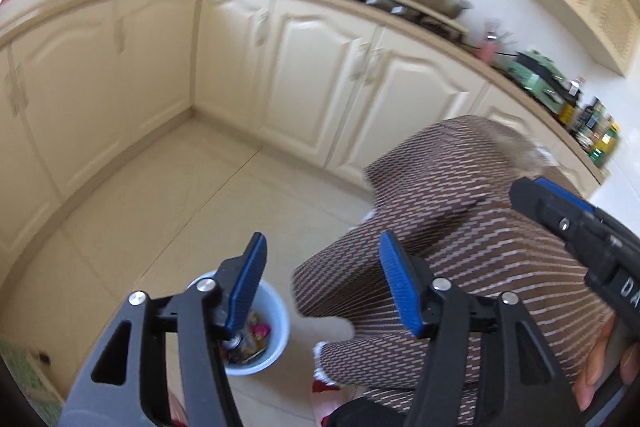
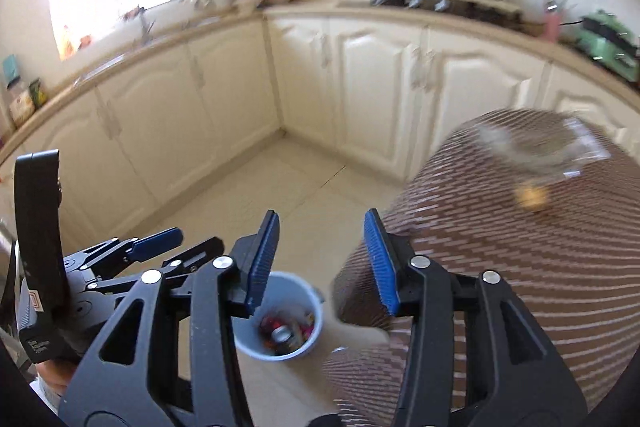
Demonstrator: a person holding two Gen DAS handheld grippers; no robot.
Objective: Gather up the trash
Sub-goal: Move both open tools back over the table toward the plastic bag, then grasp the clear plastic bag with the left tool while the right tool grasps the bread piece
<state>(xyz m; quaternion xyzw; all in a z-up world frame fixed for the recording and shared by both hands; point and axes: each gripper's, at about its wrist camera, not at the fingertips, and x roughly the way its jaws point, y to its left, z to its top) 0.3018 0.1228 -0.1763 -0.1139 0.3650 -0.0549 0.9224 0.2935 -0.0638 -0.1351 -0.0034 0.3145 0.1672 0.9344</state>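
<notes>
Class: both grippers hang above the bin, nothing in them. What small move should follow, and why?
Probably swing the right gripper toward the clear wrapper and yellowish scrap on the brown striped tablecloth. The bin already holds trash, and the left gripper is open too.

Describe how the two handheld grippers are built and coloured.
Both look the same. The left gripper and right gripper have matte black angular frames with cut-out slots, silver round pivot bolts, and two flat fingers faced with ribbed blue pads. A black block with partial white lettering sits on each gripper's body. No cables show.
</notes>
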